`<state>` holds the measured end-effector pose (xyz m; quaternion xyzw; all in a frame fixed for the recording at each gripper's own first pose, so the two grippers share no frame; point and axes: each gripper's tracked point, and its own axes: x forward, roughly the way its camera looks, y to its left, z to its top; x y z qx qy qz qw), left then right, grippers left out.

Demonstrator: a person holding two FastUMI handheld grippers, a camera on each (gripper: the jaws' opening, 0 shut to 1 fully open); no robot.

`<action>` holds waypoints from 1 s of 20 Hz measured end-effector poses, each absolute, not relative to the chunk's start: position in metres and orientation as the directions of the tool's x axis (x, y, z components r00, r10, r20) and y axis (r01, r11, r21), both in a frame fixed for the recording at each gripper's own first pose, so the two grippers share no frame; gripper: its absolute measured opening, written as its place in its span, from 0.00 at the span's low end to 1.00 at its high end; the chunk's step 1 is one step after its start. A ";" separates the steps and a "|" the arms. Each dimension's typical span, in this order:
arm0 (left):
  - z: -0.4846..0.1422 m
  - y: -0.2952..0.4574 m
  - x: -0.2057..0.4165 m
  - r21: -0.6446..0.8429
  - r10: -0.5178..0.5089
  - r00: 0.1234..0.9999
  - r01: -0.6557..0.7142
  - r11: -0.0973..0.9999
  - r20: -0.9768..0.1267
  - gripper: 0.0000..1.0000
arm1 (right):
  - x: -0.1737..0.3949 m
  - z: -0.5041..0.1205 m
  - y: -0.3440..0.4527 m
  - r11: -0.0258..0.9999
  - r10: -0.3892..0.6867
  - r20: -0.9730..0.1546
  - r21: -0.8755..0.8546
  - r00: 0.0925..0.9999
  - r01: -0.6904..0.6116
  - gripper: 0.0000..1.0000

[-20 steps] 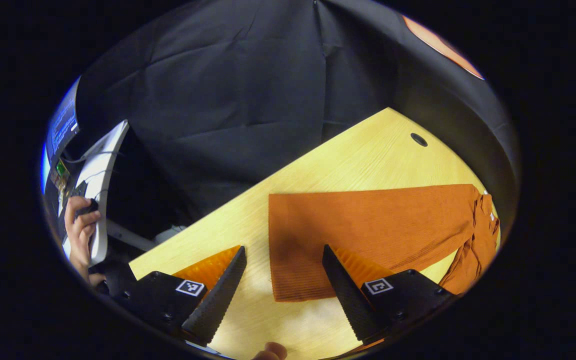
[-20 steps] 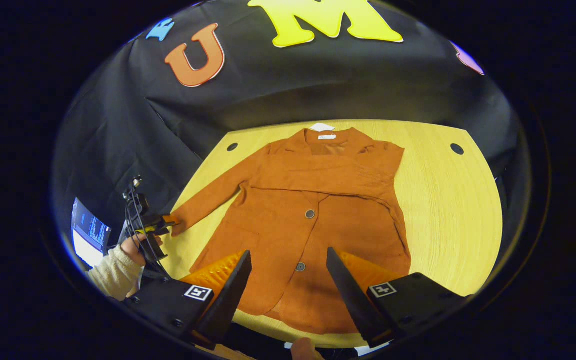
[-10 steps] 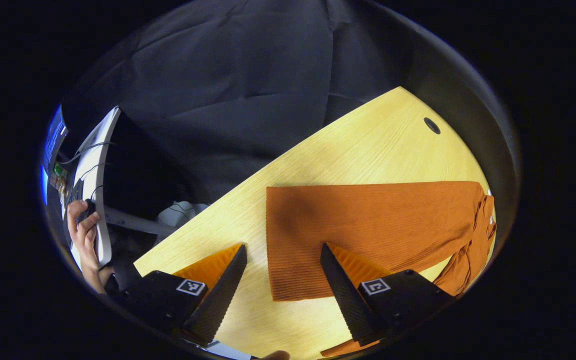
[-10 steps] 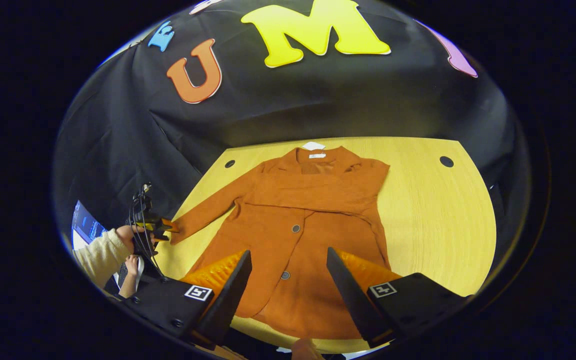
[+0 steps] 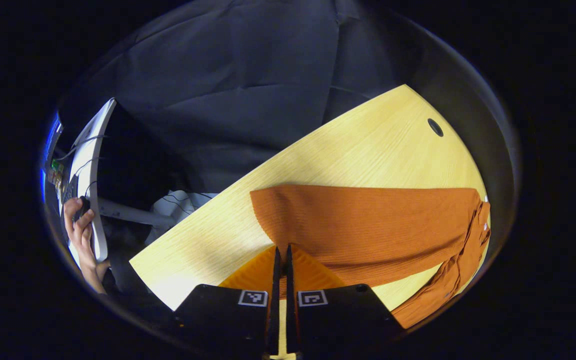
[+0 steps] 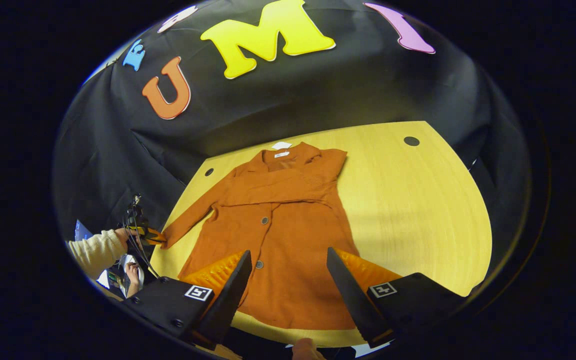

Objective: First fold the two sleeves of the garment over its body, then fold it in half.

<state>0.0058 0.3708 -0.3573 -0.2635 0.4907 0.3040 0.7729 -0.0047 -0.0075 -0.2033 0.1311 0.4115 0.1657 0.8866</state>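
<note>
A: Garment position?
B: Spread flat on tabletop, collar toward the booth wall, hem toward the near edge. Buttoned front facing up. Right sleeve folded across the chest; left sleeve stretched out sideways over the tabletop.

A: Left tongs state?
B: Pressed together at the cuff edge of the left sleeve, fingers almost touching with only a thin slit between. Cuff corner curved up at the tips. Cannot tell whether fabric sits between both fingers. Seen from the right gripper view as well, at the sleeve end, carried by a hand in a pale sleeve.

A: Right tongs state?
B: Spread wide, pinching nothing, hanging over the lower front of the garment near the hem.

A: Surroundings?
B: Two round cable holes in the tabletop, near the far corners. Beyond the tabletop's left edge, a second hand resting at a white device with cables.
</note>
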 end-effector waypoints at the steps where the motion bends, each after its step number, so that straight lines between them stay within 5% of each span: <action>1: -0.357 0.370 0.007 -0.103 0.211 0.329 -0.724 0.682 -0.920 0.06 | -0.007 -0.203 -0.014 0.911 0.398 -0.685 0.372 0.610 -0.177 0.94; 5: -0.341 0.367 0.010 -0.100 0.234 0.355 -0.713 0.694 -0.905 0.03 | -0.018 -0.210 -0.037 0.907 0.405 -0.682 0.382 0.609 -0.176 0.94; 11: -0.246 0.330 0.053 -0.109 0.279 0.516 -0.599 0.794 -0.810 0.03 | -0.021 -0.217 -0.065 0.890 0.434 -0.662 0.419 0.611 -0.179 0.98; 20: -0.144 0.077 0.189 -0.113 0.087 0.726 -0.222 0.968 -0.682 0.03 | -0.007 -0.222 -0.117 0.883 0.447 -0.634 0.426 0.631 -0.197 0.98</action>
